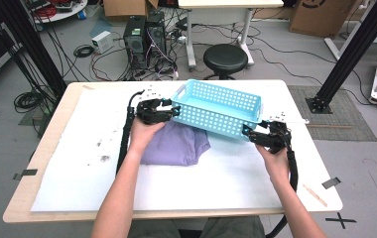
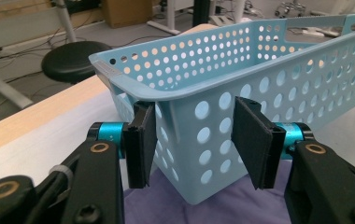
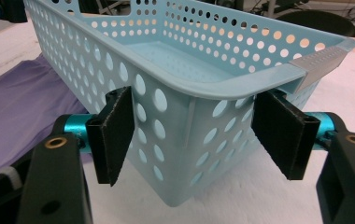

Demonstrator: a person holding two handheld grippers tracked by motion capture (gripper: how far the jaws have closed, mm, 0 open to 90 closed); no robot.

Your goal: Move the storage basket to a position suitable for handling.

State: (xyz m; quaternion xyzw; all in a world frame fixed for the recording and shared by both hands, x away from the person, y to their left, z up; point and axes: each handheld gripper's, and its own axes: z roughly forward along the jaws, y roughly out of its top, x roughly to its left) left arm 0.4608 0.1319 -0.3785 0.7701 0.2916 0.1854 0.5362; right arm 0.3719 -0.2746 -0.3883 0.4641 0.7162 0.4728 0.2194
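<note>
A light blue perforated basket (image 1: 219, 106) lies across the middle of the white mat, its near-left part over a purple cloth (image 1: 174, 146). My left gripper (image 1: 174, 112) is at the basket's left corner. In the left gripper view the left gripper (image 2: 196, 144) is open, with that basket (image 2: 222, 60) corner between its pads and the cloth (image 2: 222, 205) below. My right gripper (image 1: 248, 132) is at the near-right corner. Seen from the right gripper view, that gripper (image 3: 196, 140) is open astride the basket (image 3: 175, 60) corner; the cloth (image 3: 21, 102) lies to the left.
The wooden table (image 1: 52, 144) carries a white mat (image 1: 216, 183) with dark specks at its left. Behind the table stand a black stool (image 1: 225, 58) and computer towers (image 1: 144, 37) with cables. Black frame posts (image 1: 347, 54) rise on both sides.
</note>
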